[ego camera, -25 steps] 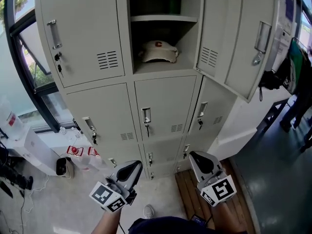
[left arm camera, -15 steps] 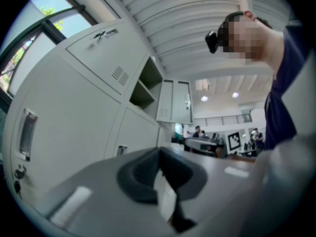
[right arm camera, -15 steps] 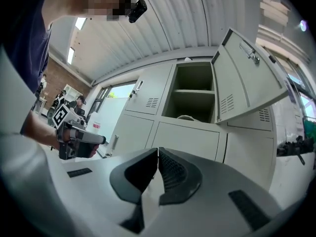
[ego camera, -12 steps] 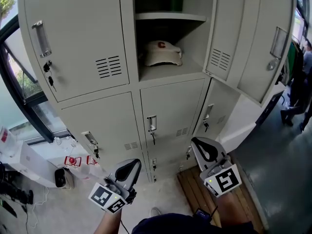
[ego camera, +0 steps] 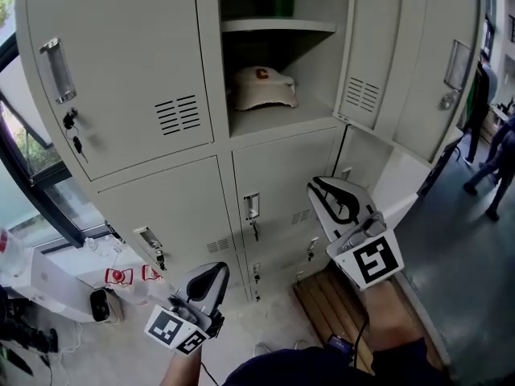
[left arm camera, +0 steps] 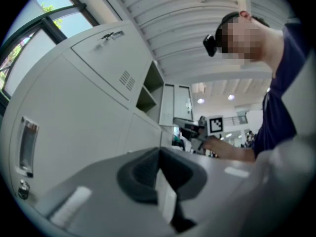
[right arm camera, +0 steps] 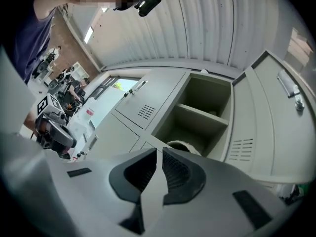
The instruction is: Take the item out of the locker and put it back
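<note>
A white cap (ego camera: 264, 87) with a red letter lies on the lower shelf of the open locker compartment (ego camera: 278, 115); its top edge shows as the cap (right arm camera: 183, 146) just beyond my right jaws. The locker door (ego camera: 418, 71) stands swung out to the right. My right gripper (ego camera: 322, 190) is shut and empty, raised in front of the middle row of lockers, well below the cap. Low at the left, my left gripper (ego camera: 216, 273) is also shut with nothing in it, and in its own view the left gripper (left arm camera: 159, 154) points up along the locker fronts.
Closed locker doors with handles and keys (ego camera: 252, 209) fill the wall around the open compartment. A wooden pallet (ego camera: 326, 304) lies on the floor at the locker's foot. Boxes and bottles (ego camera: 121, 278) sit by the window at left. A person (ego camera: 495, 159) stands at far right.
My right gripper has risen and moved closer to the lockers. The head view has come nearer to the open compartment. The left gripper has stayed low.
</note>
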